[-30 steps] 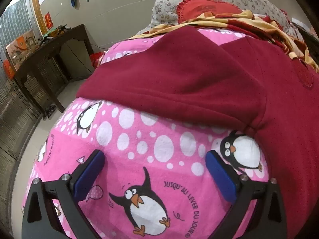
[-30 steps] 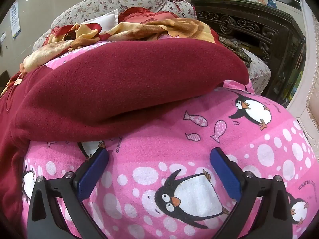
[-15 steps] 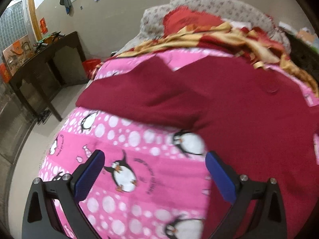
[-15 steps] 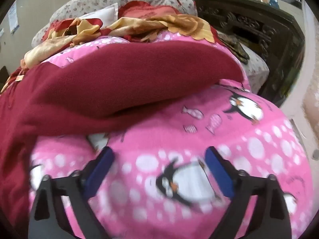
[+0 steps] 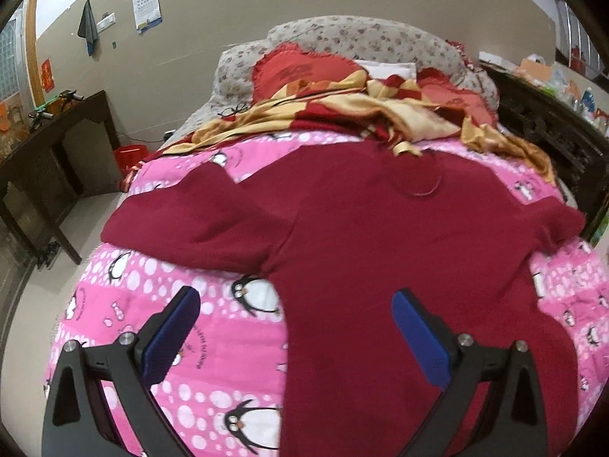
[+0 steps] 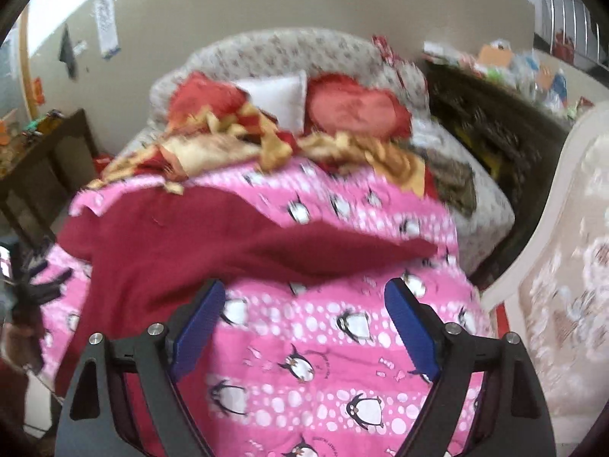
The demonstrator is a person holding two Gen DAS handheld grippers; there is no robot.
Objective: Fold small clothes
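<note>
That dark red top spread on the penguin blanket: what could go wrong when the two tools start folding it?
Both the left tool and the right tool are open, holding nothing. Possible risks:
1. The red top lies on a soft pink blanket; a pinch might catch both layers.
2. The top's far edge touches the yellow-and-red bedding, which could drag along.
3. The sleeves are spread unevenly, so the fold may end crooked.

- Left gripper point(image 5: 293, 327) hangs in the air, jaws spread wide, nothing between the blue pads point(image 5: 171, 337).
- Right gripper point(image 6: 304, 327) hangs likewise, jaws wide apart, blue pads point(image 6: 409, 327) bare, its view blurred.
</note>
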